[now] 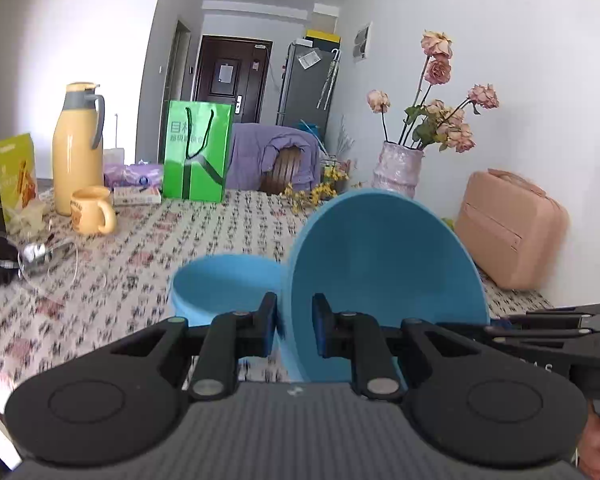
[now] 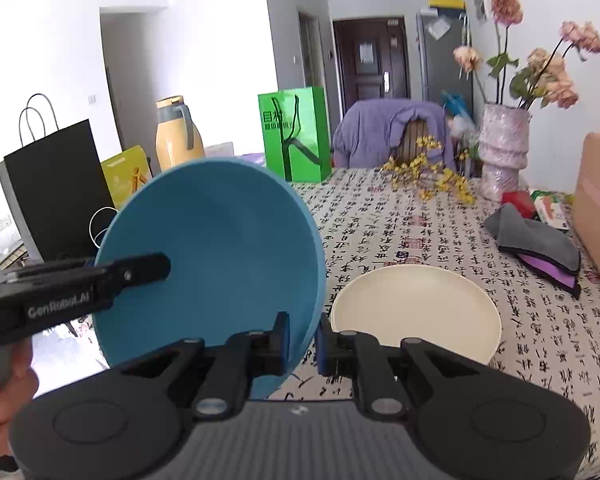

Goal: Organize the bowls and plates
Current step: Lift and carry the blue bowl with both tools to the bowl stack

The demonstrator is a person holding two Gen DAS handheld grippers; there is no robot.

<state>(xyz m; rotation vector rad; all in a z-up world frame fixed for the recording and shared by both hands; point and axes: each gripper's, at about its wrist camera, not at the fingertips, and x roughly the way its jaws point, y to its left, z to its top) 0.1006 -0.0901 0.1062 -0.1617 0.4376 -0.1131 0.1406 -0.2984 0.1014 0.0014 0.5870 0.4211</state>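
Observation:
A large blue bowl (image 1: 384, 276) is held tilted above the table by both grippers at once. My left gripper (image 1: 295, 330) is shut on its left rim. My right gripper (image 2: 303, 340) is shut on its right rim; the bowl also shows in the right wrist view (image 2: 212, 256). The left gripper reaches into the right wrist view (image 2: 140, 270) across the bowl. A second blue bowl (image 1: 224, 288) stands upright on the table behind and left of the held one. A cream plate (image 2: 416, 312) lies flat on the table right of the held bowl.
Patterned tablecloth (image 2: 440, 236). A yellow mug (image 1: 92, 210), yellow thermos (image 1: 78, 148) and green bag (image 1: 198, 150) stand at the back left. A vase of flowers (image 2: 502, 152), a grey and purple cloth (image 2: 540, 244) and a pink case (image 1: 512, 228) are on the right.

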